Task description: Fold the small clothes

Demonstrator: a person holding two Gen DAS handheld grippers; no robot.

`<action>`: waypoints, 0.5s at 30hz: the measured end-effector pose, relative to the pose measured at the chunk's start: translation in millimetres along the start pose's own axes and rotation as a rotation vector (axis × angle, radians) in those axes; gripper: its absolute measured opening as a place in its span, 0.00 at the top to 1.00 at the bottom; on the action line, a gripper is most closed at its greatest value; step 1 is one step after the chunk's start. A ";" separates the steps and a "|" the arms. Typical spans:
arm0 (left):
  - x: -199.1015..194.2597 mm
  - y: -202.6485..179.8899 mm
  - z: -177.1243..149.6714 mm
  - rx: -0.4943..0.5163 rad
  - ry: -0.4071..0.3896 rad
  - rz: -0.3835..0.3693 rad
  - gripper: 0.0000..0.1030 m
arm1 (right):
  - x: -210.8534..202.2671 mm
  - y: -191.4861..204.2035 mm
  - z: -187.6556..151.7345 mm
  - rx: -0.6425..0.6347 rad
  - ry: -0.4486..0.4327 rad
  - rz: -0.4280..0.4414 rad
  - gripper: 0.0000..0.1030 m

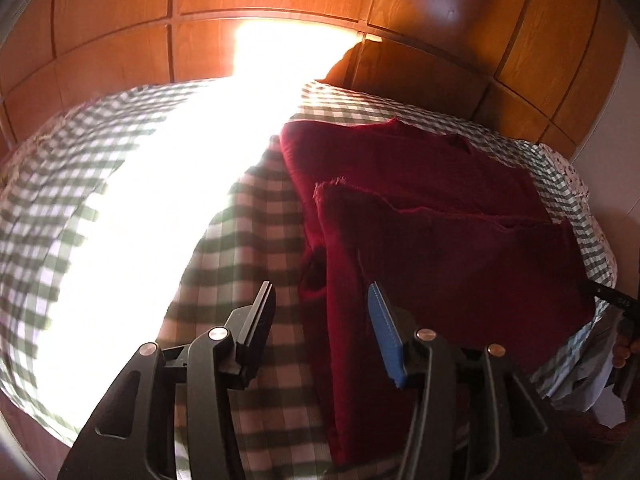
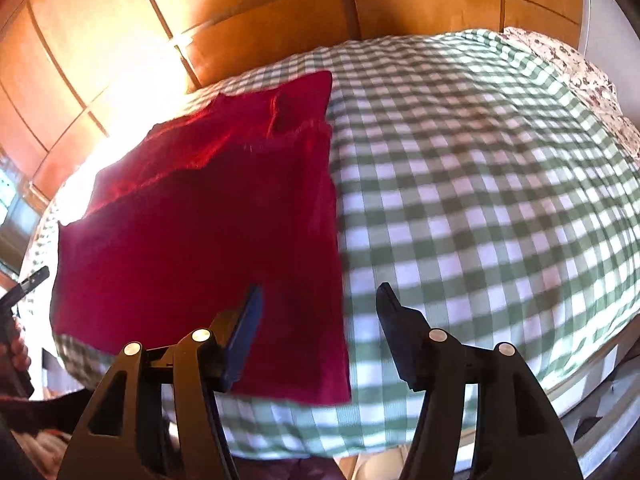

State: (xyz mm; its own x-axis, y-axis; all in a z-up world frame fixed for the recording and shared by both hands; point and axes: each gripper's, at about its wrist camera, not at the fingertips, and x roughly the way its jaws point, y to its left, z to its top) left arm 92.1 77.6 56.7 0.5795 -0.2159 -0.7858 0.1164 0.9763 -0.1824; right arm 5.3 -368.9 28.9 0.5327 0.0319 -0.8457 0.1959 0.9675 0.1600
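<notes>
- Left gripper (image 1: 322,294): jaws spread, nothing between the pads. Hangs above the near left edge of the red garment (image 1: 432,216); dark finger (image 1: 262,312) over checked cloth, blue-padded finger (image 1: 386,332) over red fabric.
- Right gripper (image 2: 318,296): jaws spread, empty. Blue-padded finger (image 2: 246,328) over the garment's near right part, dark finger (image 2: 394,320) over bare checked cloth.
- Each wrist view catches the other gripper's tip at its frame edge, with fingers of the holding hand (image 1: 624,350) wrapped round the handle.
- Garment: dark red, lying flat on the bed, folded once so a frayed edge crosses its upper face from side to side. Long axis runs from the near bed edge toward the wooden panels; a small notch or peak shows at the far end. The right side edge lies straight and clean in the right wrist view.
- Surface: green-and-white checked bedspread (image 2: 480,184), a floral sheet (image 2: 588,76) peeking out at the far right corner.
- Room: orange-brown wood panelling (image 1: 120,40) behind the bed; a hard band of sunlight (image 1: 168,216) burns out the left of the bedspread and climbs the panels. Light crumpled fabric (image 1: 576,376) hangs off the near right edge in the left wrist view.
</notes>
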 end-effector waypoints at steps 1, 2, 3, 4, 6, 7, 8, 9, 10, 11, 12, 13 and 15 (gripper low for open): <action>6.5 -3.5 4.7 0.015 0.003 0.002 0.51 | 3.2 1.2 4.3 0.003 -0.008 -0.012 0.43; 17.3 -10.8 14.2 0.019 0.007 0.007 0.50 | 5.1 1.5 6.9 0.005 -0.012 -0.015 0.38; 22.5 -14.1 17.4 0.021 0.011 0.005 0.49 | 8.3 2.7 10.8 0.006 -0.019 -0.016 0.37; 29.0 -16.4 22.2 0.021 0.017 -0.001 0.49 | 11.1 4.1 14.2 0.007 -0.024 -0.021 0.36; 32.4 -23.1 24.9 0.018 0.017 0.004 0.49 | 17.3 6.5 21.8 0.008 -0.027 -0.033 0.36; 35.2 -25.3 28.3 0.016 0.015 0.000 0.49 | 19.9 8.1 25.7 0.008 -0.029 -0.032 0.36; 35.4 -25.3 28.7 0.015 0.015 -0.008 0.51 | 22.6 10.2 30.5 0.005 -0.035 -0.032 0.34; 36.0 -29.5 30.1 0.016 0.012 -0.013 0.56 | 23.9 11.4 33.0 0.004 -0.040 -0.036 0.31; 36.7 -32.0 32.4 0.021 0.010 -0.017 0.60 | 26.5 13.6 37.7 0.002 -0.048 -0.039 0.29; 37.6 -34.6 35.2 0.024 0.009 -0.017 0.65 | 29.0 15.6 40.7 -0.001 -0.050 -0.037 0.29; 37.4 -38.0 36.4 0.028 0.005 -0.015 0.66 | 31.3 18.0 43.5 -0.004 -0.052 -0.039 0.29; 35.5 -42.0 35.3 0.032 0.001 -0.013 0.67 | 34.4 20.1 47.0 -0.006 -0.052 -0.041 0.29; 35.0 -44.7 42.3 0.042 -0.007 -0.010 0.69 | 39.3 21.7 51.1 -0.009 -0.045 -0.040 0.29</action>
State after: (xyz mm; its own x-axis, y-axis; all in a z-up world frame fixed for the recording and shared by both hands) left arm 141.3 27.0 62.4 0.5838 -0.2256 -0.7799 0.1556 0.9739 -0.1652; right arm 72.6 -359.5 25.1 0.5614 -0.0178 -0.8273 0.2101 0.9701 0.1217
